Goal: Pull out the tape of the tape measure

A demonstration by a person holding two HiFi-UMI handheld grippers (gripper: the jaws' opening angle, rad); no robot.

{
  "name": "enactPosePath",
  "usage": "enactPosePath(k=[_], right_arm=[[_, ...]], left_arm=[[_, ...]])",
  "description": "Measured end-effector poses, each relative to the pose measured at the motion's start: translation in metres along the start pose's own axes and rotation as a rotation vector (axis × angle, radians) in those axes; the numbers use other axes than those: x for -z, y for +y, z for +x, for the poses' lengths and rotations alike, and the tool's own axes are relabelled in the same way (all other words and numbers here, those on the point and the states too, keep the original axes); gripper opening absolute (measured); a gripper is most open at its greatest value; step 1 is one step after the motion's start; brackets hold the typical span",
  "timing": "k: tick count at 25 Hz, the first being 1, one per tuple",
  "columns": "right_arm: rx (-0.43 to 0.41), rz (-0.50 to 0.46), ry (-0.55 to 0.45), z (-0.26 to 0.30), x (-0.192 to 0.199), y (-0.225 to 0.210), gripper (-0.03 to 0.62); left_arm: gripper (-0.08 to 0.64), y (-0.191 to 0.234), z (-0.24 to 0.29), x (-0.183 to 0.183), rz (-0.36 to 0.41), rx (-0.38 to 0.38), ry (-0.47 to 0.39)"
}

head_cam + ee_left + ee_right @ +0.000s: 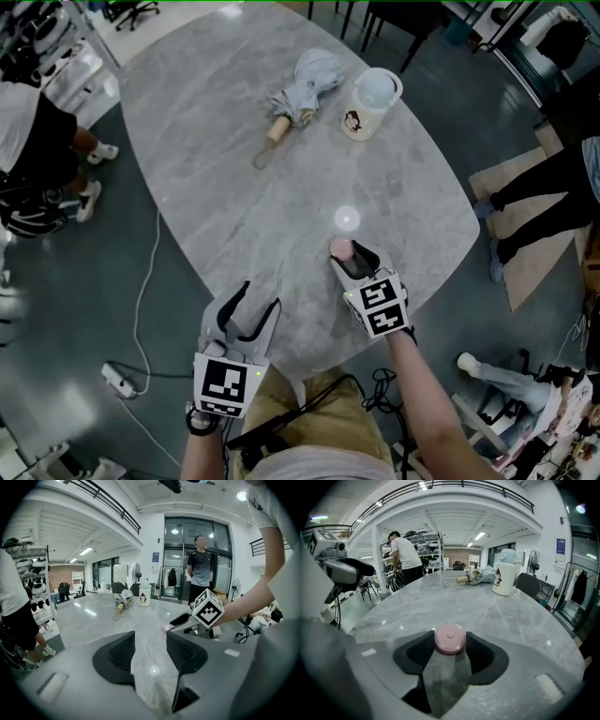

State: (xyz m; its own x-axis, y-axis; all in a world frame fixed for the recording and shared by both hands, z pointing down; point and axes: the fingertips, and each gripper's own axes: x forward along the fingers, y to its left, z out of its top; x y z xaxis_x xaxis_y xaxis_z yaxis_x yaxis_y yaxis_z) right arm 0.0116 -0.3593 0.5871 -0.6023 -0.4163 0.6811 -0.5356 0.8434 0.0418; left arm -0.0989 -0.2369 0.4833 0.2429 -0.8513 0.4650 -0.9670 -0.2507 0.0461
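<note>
A small round pink tape measure (340, 247) lies flat on the grey marble table (234, 187), near its front right. My right gripper (349, 257) reaches down to it; in the right gripper view the pink tape measure (450, 639) fills the gap between the black pads (417, 654), touching both, so the right gripper (450, 645) is shut on it. No tape shows outside the case. My left gripper (251, 306) hovers at the table's front edge, to the left. Its jaws stand open in the left gripper view, and the left gripper (150, 651) has only bare table between them.
A folded grey umbrella (305, 89) and a white lidded jug (373, 101) lie at the far side of the table. People stand at the left (37, 150) and right (544, 197). A white cable (141, 309) trails on the floor by the table's left edge.
</note>
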Motion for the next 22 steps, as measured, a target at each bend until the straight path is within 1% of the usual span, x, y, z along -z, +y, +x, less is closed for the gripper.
enactPosePath(k=[6,12,15,18,22], right_arm=[[0.006,-0.001,-0.032,-0.014,-0.01,0.007,0.212],[0.015,-0.015,-0.087,-0.041,-0.029,0.017,0.212],[0.015,-0.01,-0.12,-0.058,-0.04,0.023,0.212],[0.005,-0.011,-0.148,-0.074,-0.05,0.03,0.212],[-0.013,-0.028,-0.182,-0.098,-0.065,0.039,0.212]], left_arm=[[0.212,-0.002,-0.005,-0.006,0.028,0.01,-0.007],[0.206,-0.007,-0.01,-0.023,0.075,0.035,-0.035],[0.181,-0.012,-0.013,-0.033,0.106,0.06,-0.052],[0.178,-0.018,-0.017,-0.044,0.132,0.091,-0.073],[0.169,-0.031,-0.02,-0.058,0.184,0.152,-0.084]])
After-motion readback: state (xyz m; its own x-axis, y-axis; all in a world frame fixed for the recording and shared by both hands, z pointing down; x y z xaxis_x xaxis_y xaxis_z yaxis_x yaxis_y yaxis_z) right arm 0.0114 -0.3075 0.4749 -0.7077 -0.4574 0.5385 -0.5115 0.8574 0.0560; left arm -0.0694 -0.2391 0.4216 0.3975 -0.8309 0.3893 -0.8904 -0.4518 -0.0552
